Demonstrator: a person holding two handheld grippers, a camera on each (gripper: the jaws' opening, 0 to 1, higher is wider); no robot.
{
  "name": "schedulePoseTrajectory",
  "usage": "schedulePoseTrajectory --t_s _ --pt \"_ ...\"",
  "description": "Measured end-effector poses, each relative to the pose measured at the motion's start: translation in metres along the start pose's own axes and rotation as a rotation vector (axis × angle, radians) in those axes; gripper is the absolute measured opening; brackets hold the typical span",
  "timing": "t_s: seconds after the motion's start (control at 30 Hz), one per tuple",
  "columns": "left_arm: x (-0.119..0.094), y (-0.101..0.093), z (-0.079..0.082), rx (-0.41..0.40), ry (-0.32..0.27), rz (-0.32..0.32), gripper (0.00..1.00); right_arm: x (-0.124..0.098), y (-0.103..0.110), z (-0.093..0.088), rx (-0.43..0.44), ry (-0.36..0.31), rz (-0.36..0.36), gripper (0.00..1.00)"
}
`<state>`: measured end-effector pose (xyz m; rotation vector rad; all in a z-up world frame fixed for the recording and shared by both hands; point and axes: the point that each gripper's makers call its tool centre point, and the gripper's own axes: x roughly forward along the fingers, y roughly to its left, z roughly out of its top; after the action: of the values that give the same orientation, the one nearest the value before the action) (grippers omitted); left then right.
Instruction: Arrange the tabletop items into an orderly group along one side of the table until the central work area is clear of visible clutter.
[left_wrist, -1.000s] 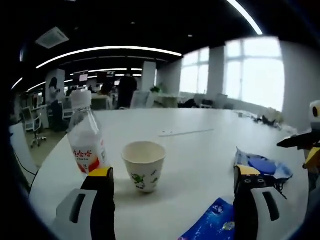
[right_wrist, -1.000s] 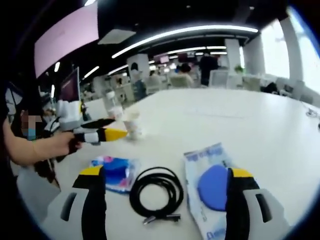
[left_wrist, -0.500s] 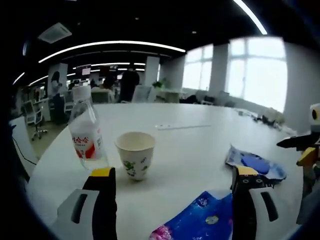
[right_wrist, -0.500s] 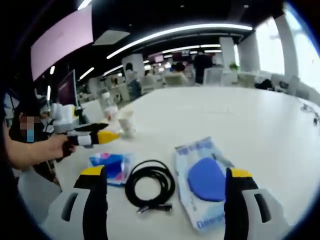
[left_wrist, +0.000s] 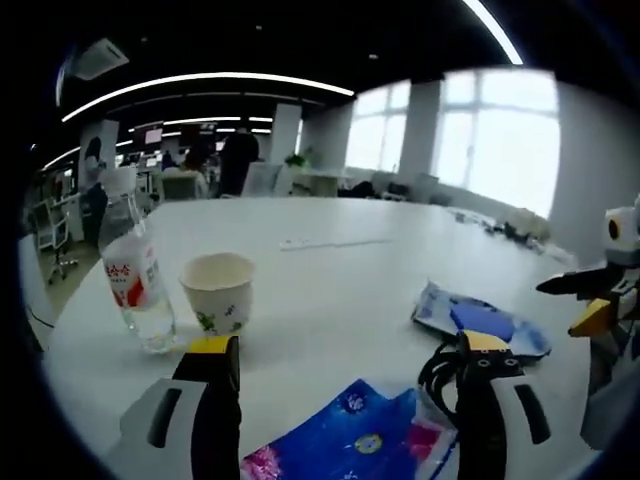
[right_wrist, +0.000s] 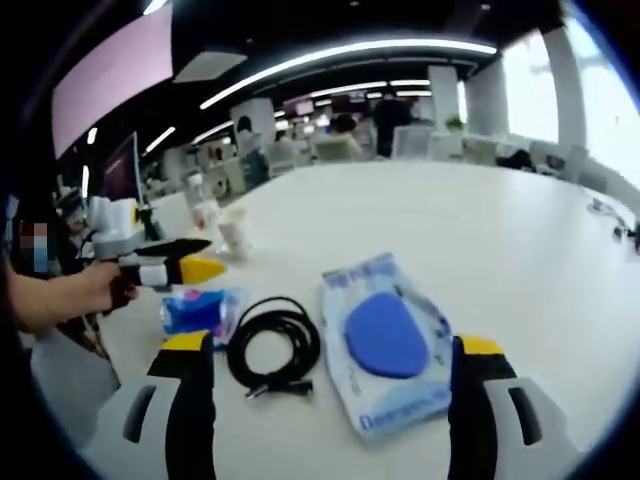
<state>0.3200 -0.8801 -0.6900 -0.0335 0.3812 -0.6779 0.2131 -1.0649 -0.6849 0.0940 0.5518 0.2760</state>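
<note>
On the white table (left_wrist: 340, 290) stand a water bottle (left_wrist: 132, 270) with a red label and a paper cup (left_wrist: 218, 293) beside it. A blue snack packet (left_wrist: 350, 440) lies just ahead of my left gripper (left_wrist: 345, 370), which is open with nothing between its jaws. A coiled black cable (right_wrist: 272, 345) and a clear pouch with a blue disc (right_wrist: 385, 335) lie in front of my open right gripper (right_wrist: 325, 365). In the right gripper view the left gripper (right_wrist: 165, 268) hovers above the blue packet (right_wrist: 198, 310), a hand holding it. The right gripper (left_wrist: 600, 300) enters the left gripper view at the far right.
The pouch with the blue disc (left_wrist: 480, 320) and the cable (left_wrist: 440, 370) also lie right of centre in the left gripper view. The far half of the round table (right_wrist: 480, 215) is bare. Office desks, chairs and people stand beyond the table's far edge.
Both cameras have pulled back and shifted: the bottle and cup now sit further left in the left gripper view, more of the blue packet shows. The pouch sits more centred in the right gripper view.
</note>
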Motion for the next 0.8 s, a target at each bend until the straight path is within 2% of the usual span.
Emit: schedulePoseTrajectory --t_s 0.17,0.43,0.53,0.63,0.8 --pt "0.013 -0.016 0.002 0.003 0.003 -0.039 0.81 -0.005 -0.013 -0.006 0.077 0.005 -0.023 0.95" --pt "0.036 -0.030 0.012 0.007 -0.013 -0.082 0.77 -0.010 -0.033 -0.015 0.127 0.020 -0.090 0.92" --pt "0.045 -0.035 0.015 0.001 -0.023 -0.106 0.70 -0.011 -0.039 -0.019 0.152 0.032 -0.125 0.90" --pt "0.056 -0.041 0.013 0.008 -0.006 -0.133 0.67 -0.013 -0.045 -0.024 0.140 0.051 -0.160 0.89" --pt "0.071 -0.047 0.010 0.051 0.024 -0.166 0.61 -0.010 -0.045 -0.031 0.178 0.063 -0.159 0.87"
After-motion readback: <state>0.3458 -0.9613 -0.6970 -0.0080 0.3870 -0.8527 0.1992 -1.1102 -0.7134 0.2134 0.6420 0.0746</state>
